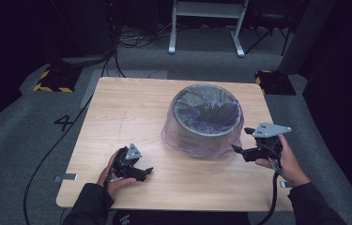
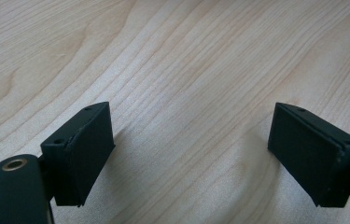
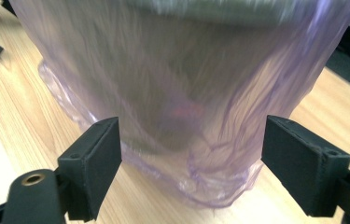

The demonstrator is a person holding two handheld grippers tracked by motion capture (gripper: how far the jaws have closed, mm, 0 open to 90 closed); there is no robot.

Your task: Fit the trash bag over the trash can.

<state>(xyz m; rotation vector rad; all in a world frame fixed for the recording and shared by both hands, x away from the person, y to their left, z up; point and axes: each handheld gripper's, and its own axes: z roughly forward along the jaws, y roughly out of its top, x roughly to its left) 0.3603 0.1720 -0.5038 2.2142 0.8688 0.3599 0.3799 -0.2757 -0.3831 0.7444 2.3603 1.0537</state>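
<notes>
a grey bin (image 1: 206, 123) stands a little right of the table's (image 1: 117, 112) middle, lined with a thin purple bag (image 1: 176, 136) whose mouth is folded over the rim and whose loose skirt hangs down the outside to the wood. the lining looks mostly done: the film covers the rim all round in the high view, and what seems left is tidying or gathering the slack plastic bunched at the base. the right gripper (image 1: 241, 141) sits just beside the bin's right flank, its jaws spread wide and facing the hanging bag, with nothing between them yet; in the right gripper view the crumpled lower edge of the bag (image 3: 210, 186) lies just ahead of them. the left gripper (image 1: 141, 172) rests low near the table's front left, well apart from the bin, jaws also spread over bare wood.
</notes>
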